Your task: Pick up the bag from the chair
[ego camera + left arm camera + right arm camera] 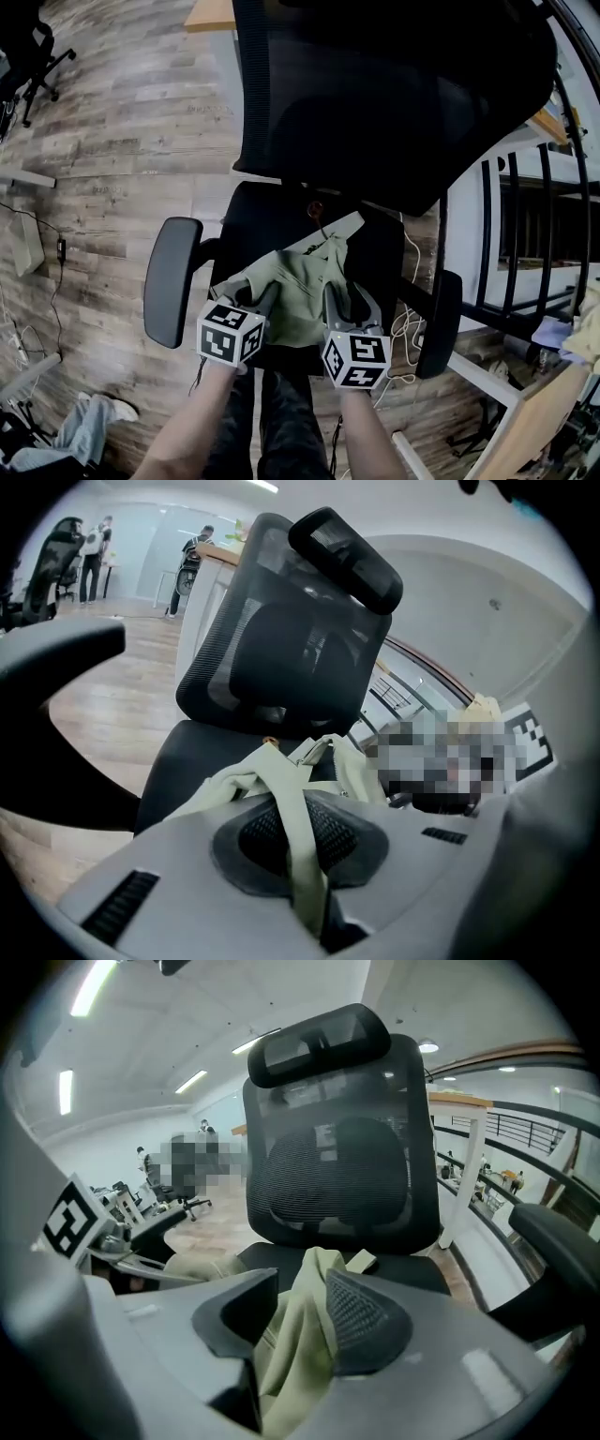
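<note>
An olive-green bag [305, 281] lies crumpled on the seat [267, 211] of a black mesh-backed office chair. My left gripper [265, 300] is at the bag's left front corner. In the left gripper view, the left gripper [298, 834] is shut on a thin green strap [289, 803] that runs up to the bag [234, 780]. My right gripper [345, 305] is at the bag's right front. In the right gripper view, the right gripper [300, 1312] stands part open, with a fold of the bag [298, 1344] bunched between the jaws.
The chair's armrests [172, 279] [439, 323] flank both grippers, and its tall mesh back [394, 94] rises just behind the bag. A black railing [525, 234] and white cables [405, 328] are to the right. Another chair [33, 47] stands far left on the wood floor.
</note>
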A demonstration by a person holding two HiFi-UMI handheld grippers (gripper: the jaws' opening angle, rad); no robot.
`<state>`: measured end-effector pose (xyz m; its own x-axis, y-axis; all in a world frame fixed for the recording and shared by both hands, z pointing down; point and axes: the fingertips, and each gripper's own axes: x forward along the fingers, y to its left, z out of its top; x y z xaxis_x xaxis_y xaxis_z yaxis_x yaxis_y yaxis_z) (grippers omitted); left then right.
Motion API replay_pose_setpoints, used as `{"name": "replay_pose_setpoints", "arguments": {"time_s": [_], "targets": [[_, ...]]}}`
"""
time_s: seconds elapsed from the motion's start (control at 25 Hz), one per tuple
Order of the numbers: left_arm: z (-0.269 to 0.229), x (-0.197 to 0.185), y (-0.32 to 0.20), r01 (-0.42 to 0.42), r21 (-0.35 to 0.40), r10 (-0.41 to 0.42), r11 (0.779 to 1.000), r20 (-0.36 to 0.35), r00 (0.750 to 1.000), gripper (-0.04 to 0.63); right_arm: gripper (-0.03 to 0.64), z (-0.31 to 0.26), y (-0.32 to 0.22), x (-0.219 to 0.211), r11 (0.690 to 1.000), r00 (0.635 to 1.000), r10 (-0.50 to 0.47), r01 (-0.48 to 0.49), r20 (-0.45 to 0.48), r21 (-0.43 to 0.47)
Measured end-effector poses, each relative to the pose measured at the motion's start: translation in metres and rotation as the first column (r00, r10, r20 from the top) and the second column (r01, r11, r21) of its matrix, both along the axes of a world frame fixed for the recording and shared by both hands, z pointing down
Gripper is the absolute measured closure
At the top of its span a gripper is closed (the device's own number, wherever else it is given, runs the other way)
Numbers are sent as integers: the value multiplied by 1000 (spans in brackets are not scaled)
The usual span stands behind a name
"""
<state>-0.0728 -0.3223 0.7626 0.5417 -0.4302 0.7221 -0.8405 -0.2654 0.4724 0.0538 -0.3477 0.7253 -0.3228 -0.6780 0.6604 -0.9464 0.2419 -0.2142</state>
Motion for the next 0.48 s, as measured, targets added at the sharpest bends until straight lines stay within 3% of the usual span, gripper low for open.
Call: {"name": "replay_pose_setpoints", "arguments": {"time_s": [0.28, 0.48], "targets": [[-3, 0, 2, -15, 25, 15, 1000, -11, 1000, 577, 339, 30, -18, -4, 995, 992, -14, 2, -126, -95], [-5, 1, 4, -17, 36, 18, 999, -28, 999, 577, 331, 49, -17, -7, 984, 960, -114, 74, -256, -162]]}}
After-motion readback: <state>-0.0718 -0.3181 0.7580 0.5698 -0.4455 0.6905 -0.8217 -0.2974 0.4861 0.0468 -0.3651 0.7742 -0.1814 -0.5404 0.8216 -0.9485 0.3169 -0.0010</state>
